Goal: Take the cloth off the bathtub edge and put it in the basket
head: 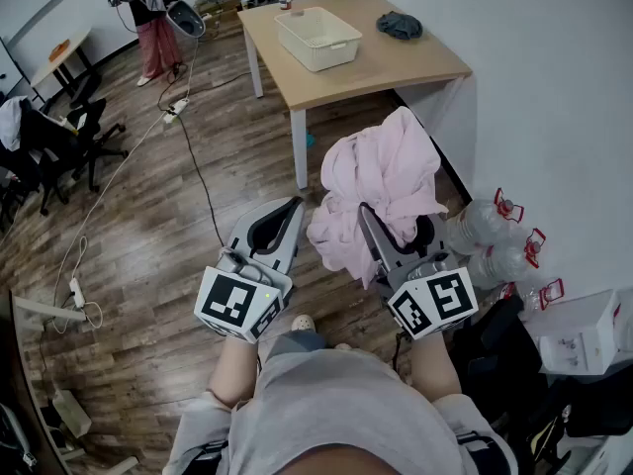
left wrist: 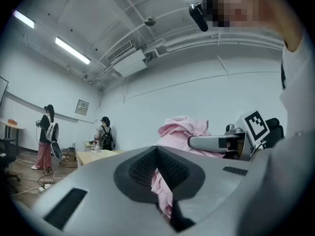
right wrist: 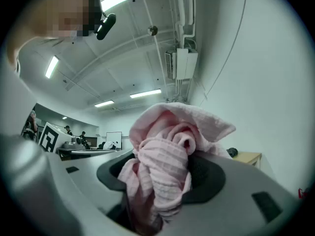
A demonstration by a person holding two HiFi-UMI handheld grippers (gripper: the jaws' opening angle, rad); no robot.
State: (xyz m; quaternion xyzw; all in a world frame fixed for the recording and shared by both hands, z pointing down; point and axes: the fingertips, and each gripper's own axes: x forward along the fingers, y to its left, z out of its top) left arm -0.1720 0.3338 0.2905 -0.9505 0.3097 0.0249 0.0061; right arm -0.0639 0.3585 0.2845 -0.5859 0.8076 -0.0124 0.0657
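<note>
A thick bunch of the pink cloth (head: pixel 381 181) is squeezed between the jaws of the right hand-held gripper (head: pixel 401 234). These jaws are kept wide apart by the folds. A small fold of the same cloth is pinched in the closed jaws of the left hand-held gripper (head: pixel 295 208). The cloth is held up in the air between the two, over the floor and well apart from the basket (head: pixel 316 38).

In the head view the tips of the right jaws are covered by the cloth. In the left gripper view only a thin strip of pink is seen in the gap between the jaws. How far the cloth hangs down behind cannot be told.

A brown wooden floor (head: pixel 148 236) is seen below. A light table (head: pixel 415 62) is set by the white wall (head: pixel 554 117). The white basket is placed on it. A dark lump (head: pixel 399 25) is left near the table's far corner, apart from the basket, and what it is cannot be made out.

Clear water bottles (head: pixel 490 228) with red handles are kept by the wall, partly hidden by the cloth. A white box (head: pixel 584 336) is cut off at the right edge. A black cable (head: pixel 198 176) is laid across the floor. Black chairs (head: pixel 59 137) are cut off at the left edge. Far off, a person in pink trousers (head: pixel 153 18) is cut off at the top.
</note>
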